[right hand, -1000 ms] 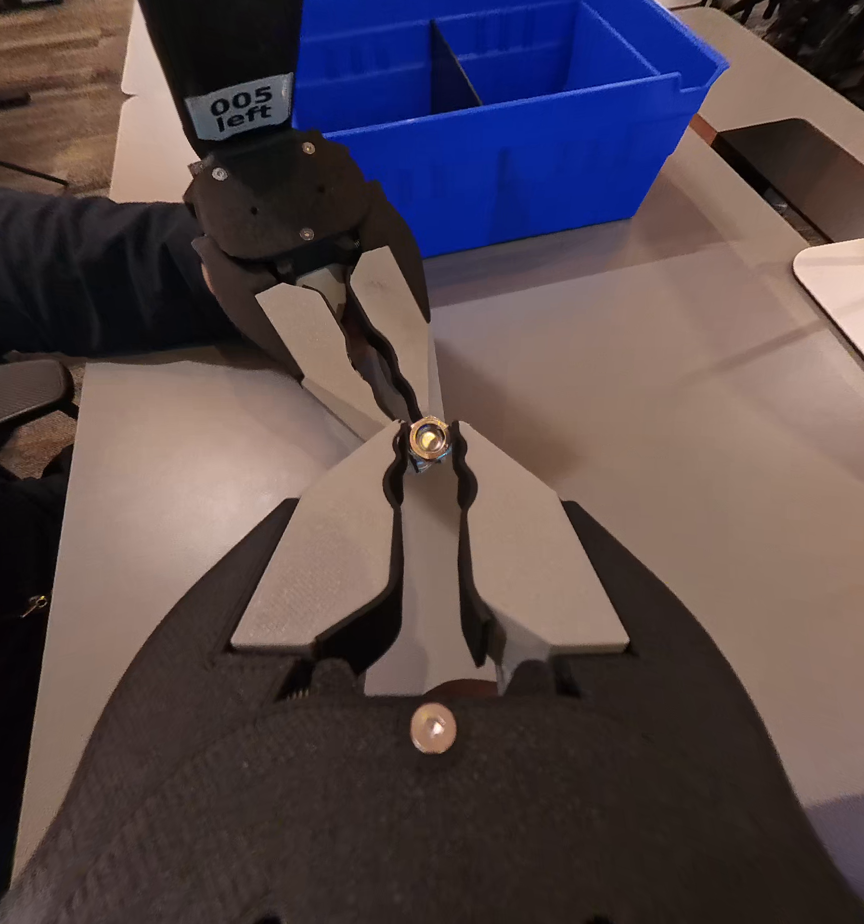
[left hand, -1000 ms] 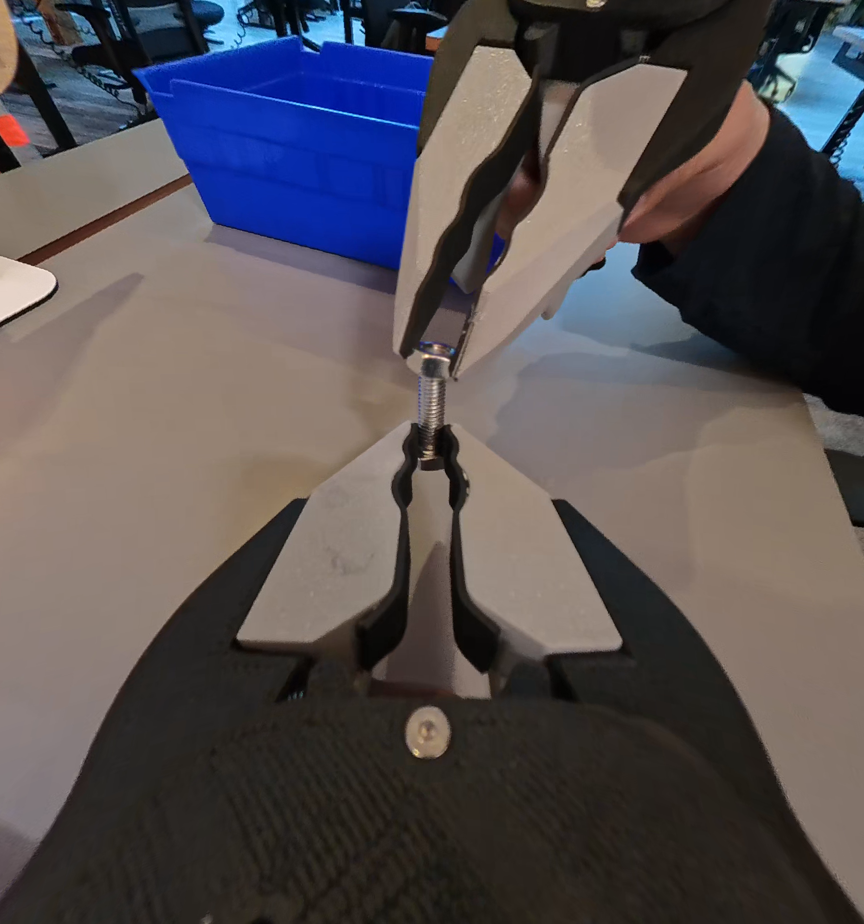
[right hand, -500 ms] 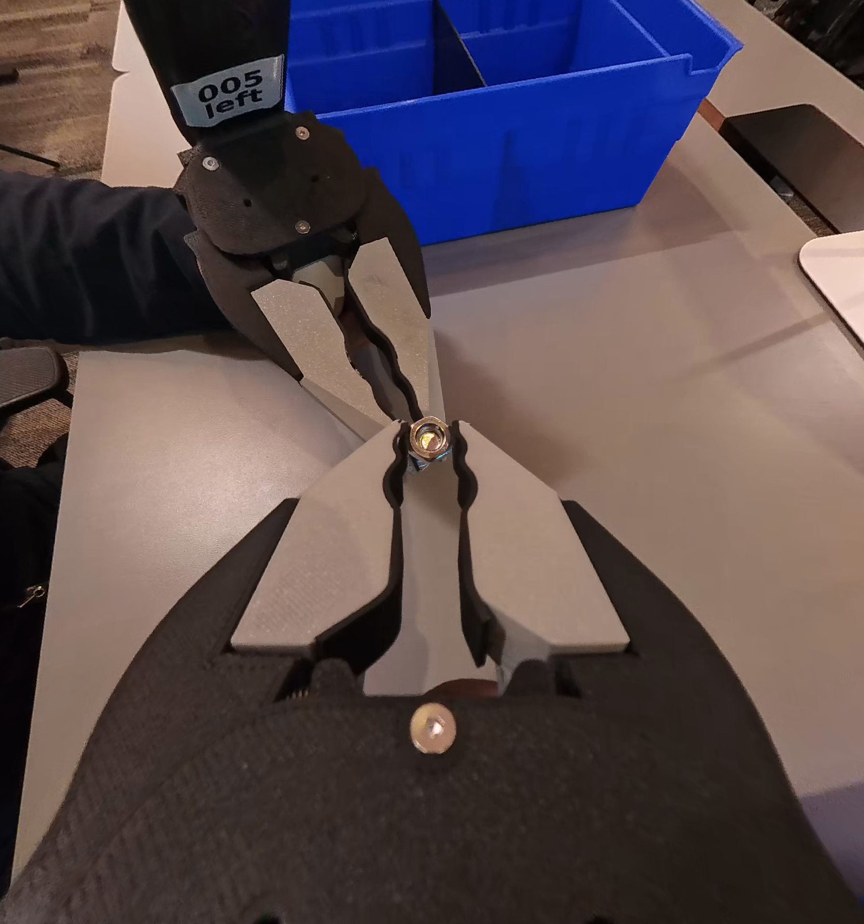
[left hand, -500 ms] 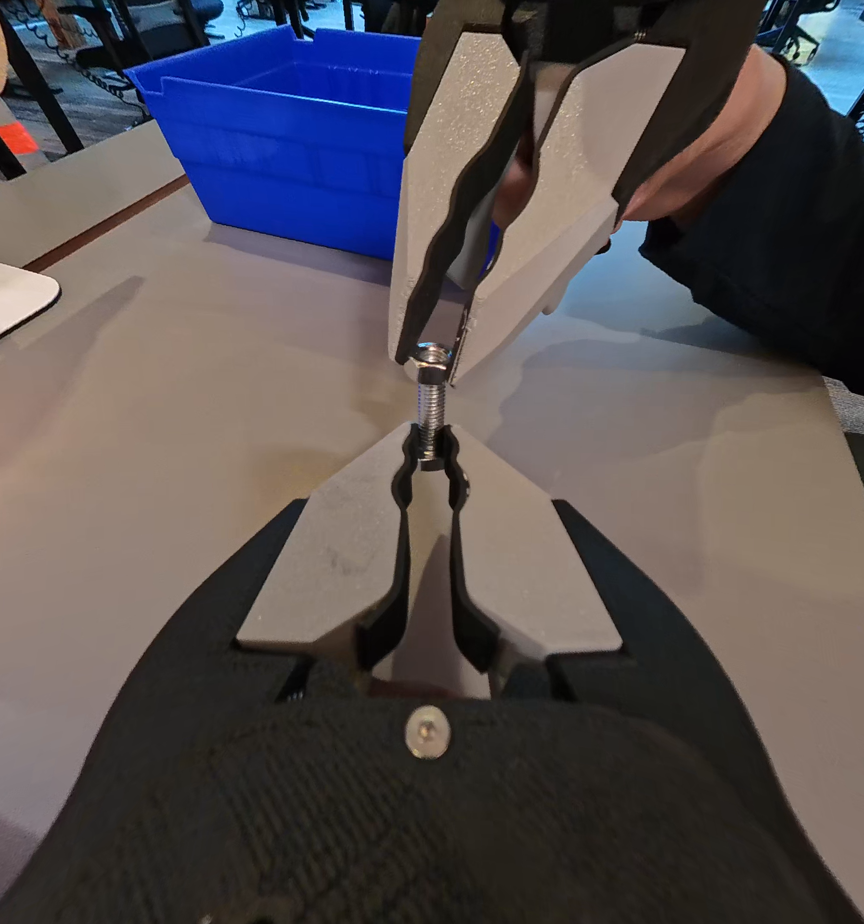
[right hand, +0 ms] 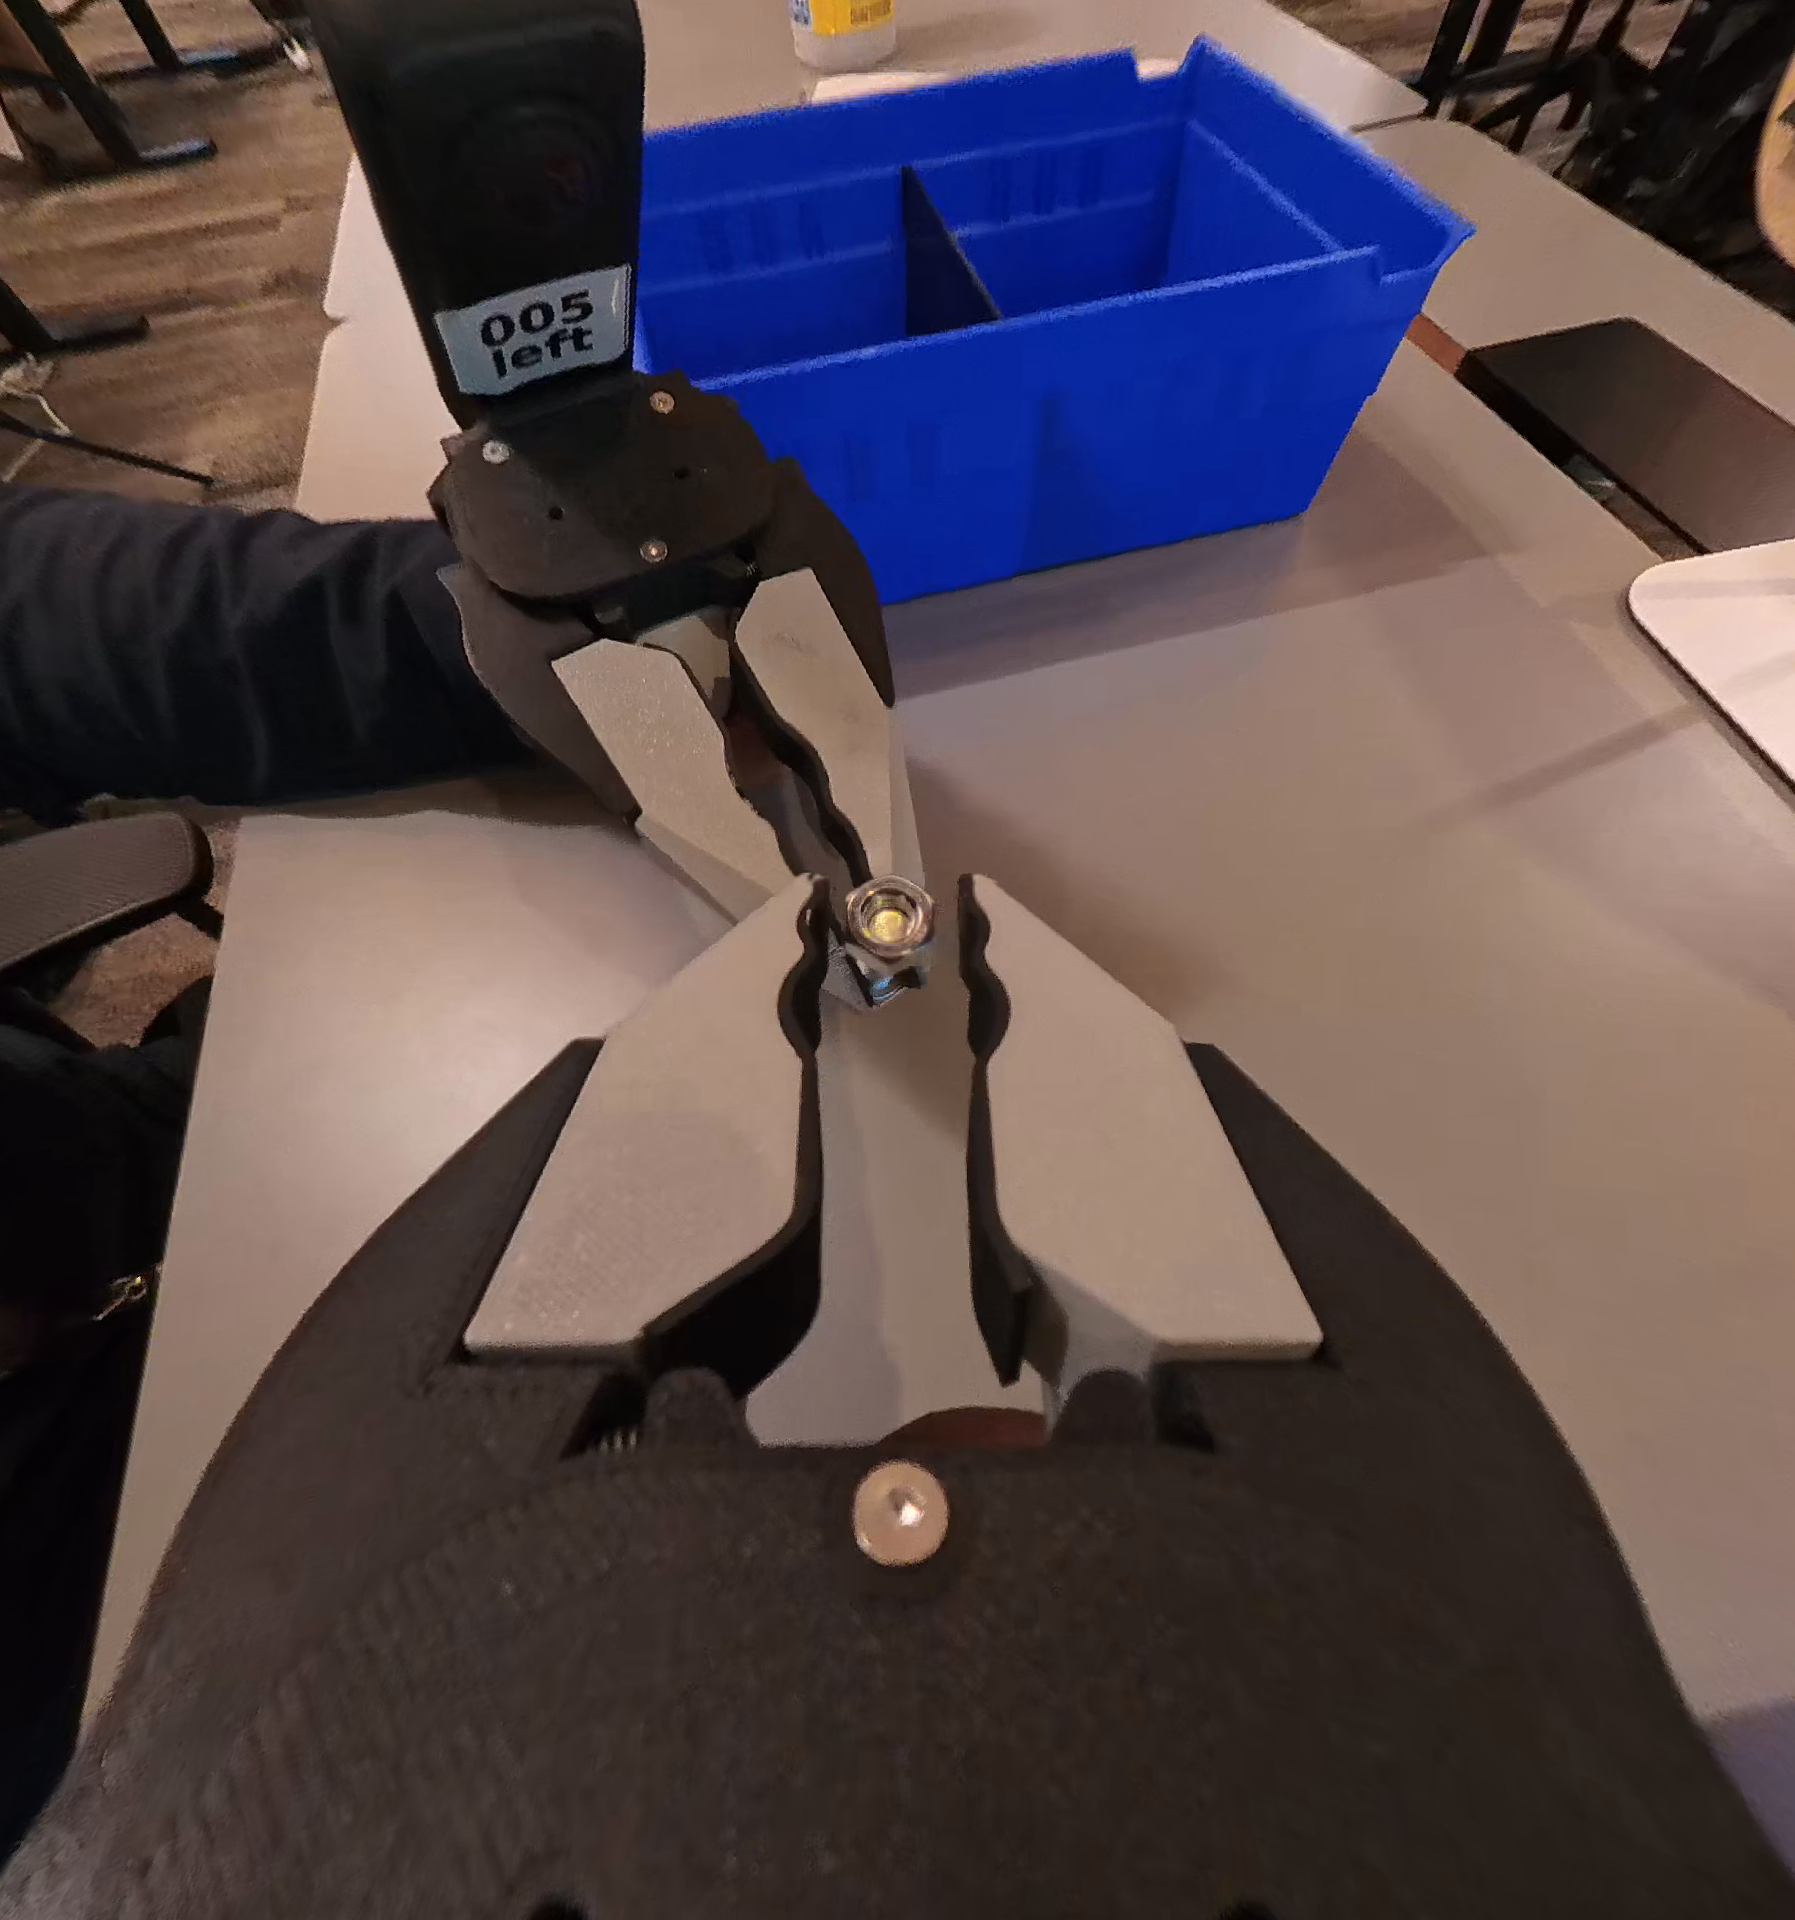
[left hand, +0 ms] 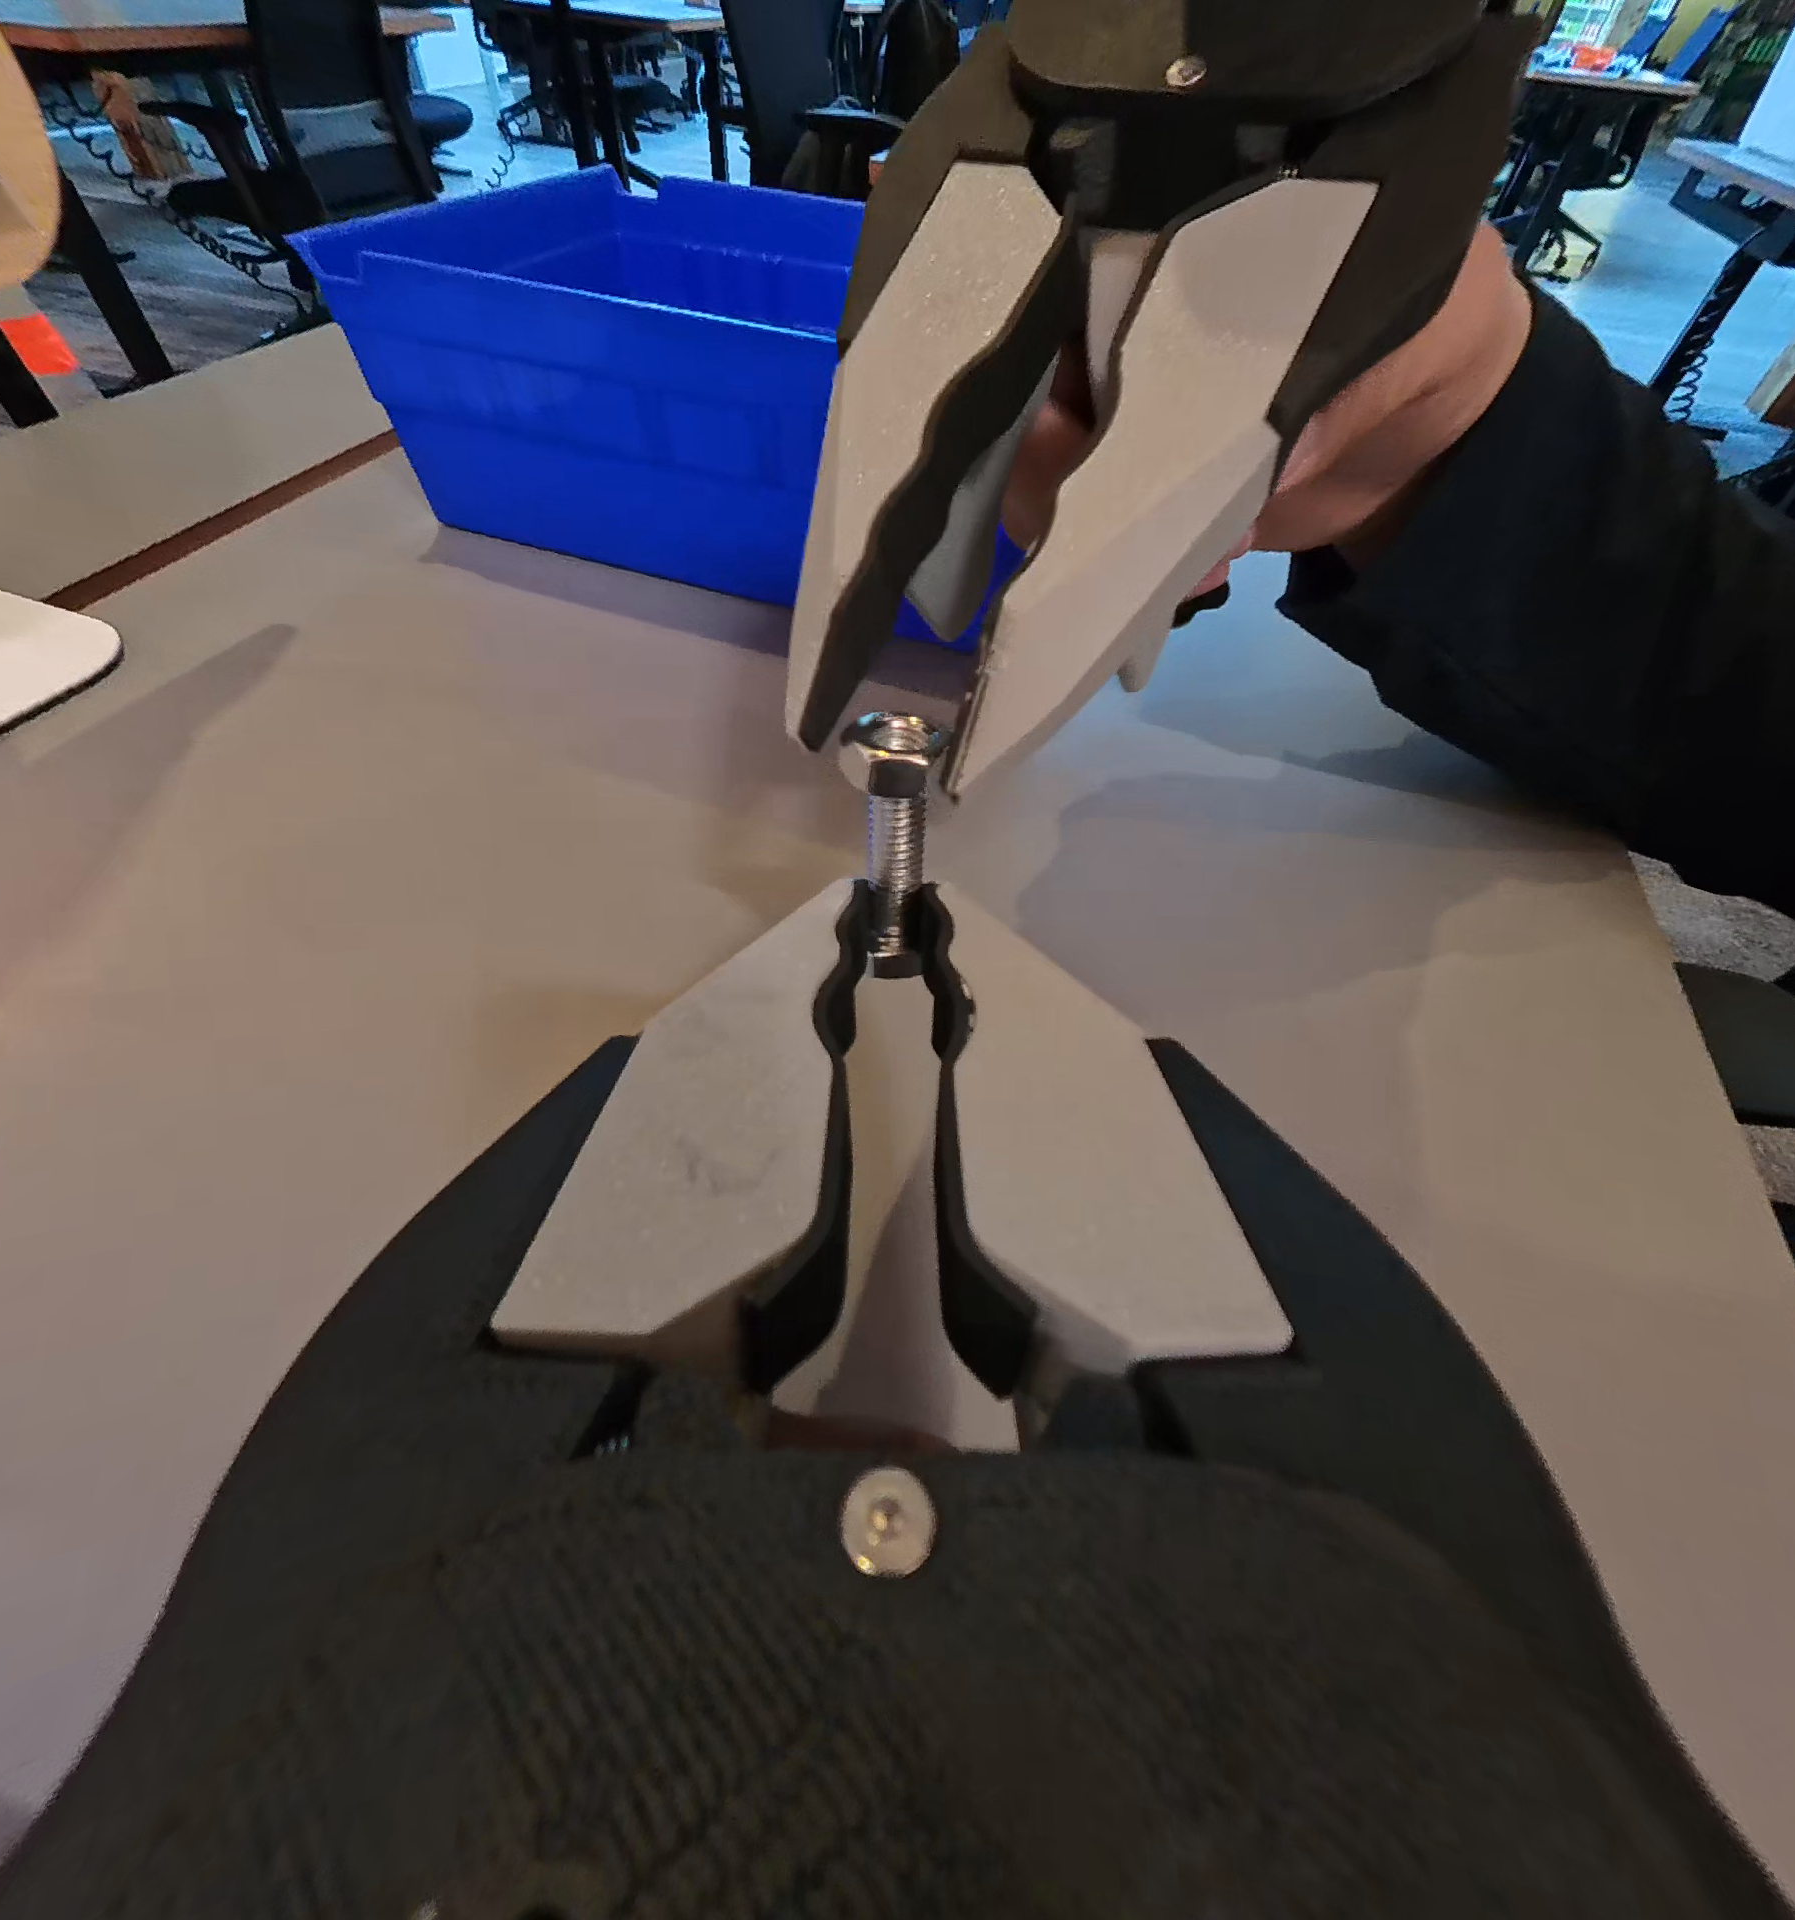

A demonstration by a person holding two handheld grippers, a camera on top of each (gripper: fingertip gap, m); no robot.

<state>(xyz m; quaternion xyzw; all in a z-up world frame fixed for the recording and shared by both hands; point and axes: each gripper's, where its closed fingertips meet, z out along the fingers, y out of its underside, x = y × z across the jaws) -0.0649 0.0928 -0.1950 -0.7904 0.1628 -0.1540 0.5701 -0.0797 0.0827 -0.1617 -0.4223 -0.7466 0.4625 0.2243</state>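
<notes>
The left gripper (left hand: 895,940) clamps the stiff, slick steel bolt (left hand: 895,847); the right gripper (right hand: 888,920) stands parted around its nut (right hand: 888,916).

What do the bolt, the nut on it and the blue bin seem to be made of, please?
The bolt looks like bright plated steel: silvery, shiny, with crisp threads that catch the light. The nut shows the same mirror-like silver, so probably plated steel too. The blue bin appears to be moulded plastic: uniform saturated colour, a matte, slightly grainy surface, ribbed walls and a slotted divider.

Grey fingers (left hand: 695,1132), black housings, dark sleeves (right hand: 197,634)
</notes>
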